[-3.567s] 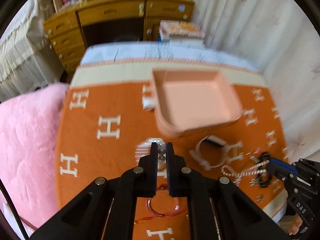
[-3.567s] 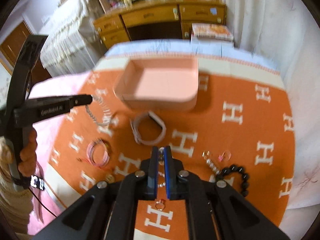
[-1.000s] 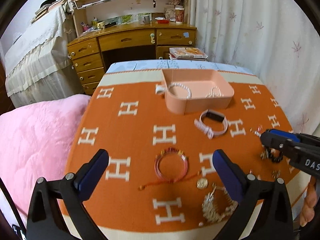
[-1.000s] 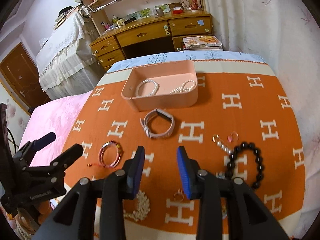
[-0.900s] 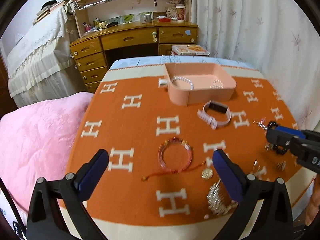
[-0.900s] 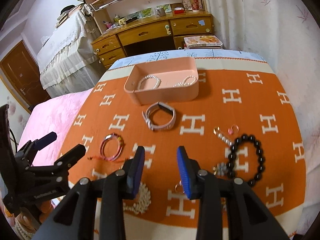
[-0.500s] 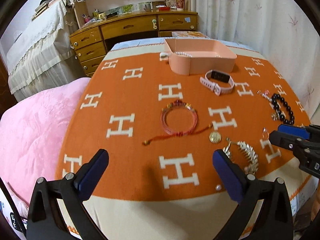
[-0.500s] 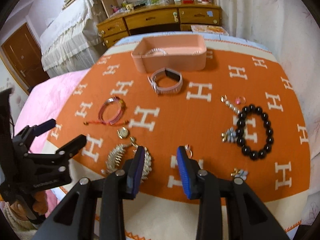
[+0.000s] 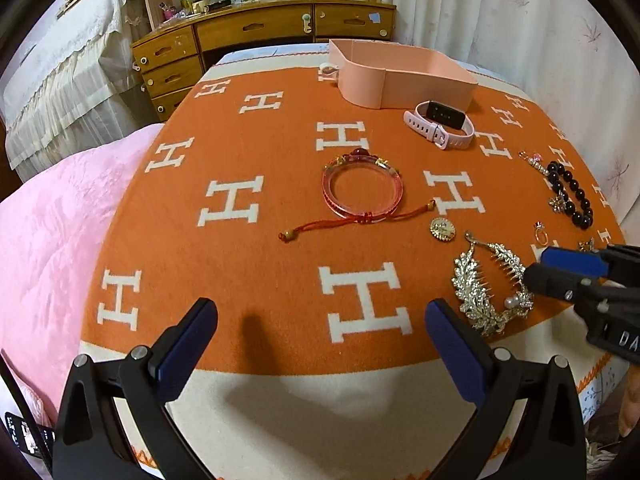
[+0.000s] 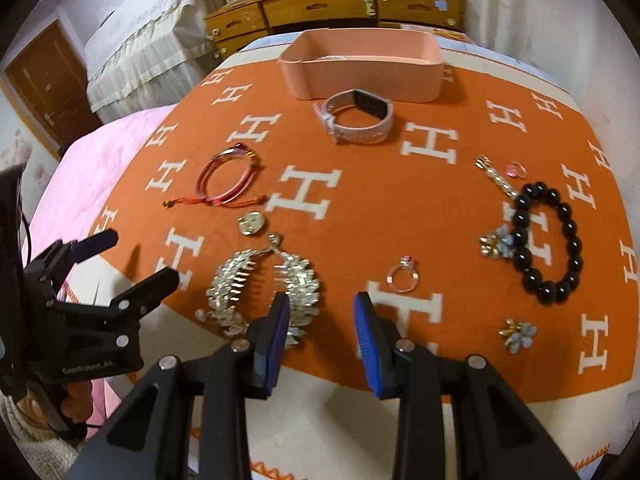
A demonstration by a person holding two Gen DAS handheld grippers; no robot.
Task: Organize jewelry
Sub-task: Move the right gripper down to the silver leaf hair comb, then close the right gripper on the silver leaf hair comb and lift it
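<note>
Right wrist view: right tongs (image 10: 320, 312) tilt steeply down, jaws apart and empty, just beside one silver hair comb (image 10: 264, 284); left tongs (image 10: 136, 256) gape beyond it.

An orange blanket (image 9: 280, 288) patterned with white H letters covers the table, a pink quilt (image 9: 44, 216) lies beside it on the left, and behind stand a wooden desk with drawers (image 9: 256, 32), a lace-draped piece of furniture (image 9: 60, 80), white curtains (image 9: 520, 20) and a brown door (image 10: 44, 84).
</note>
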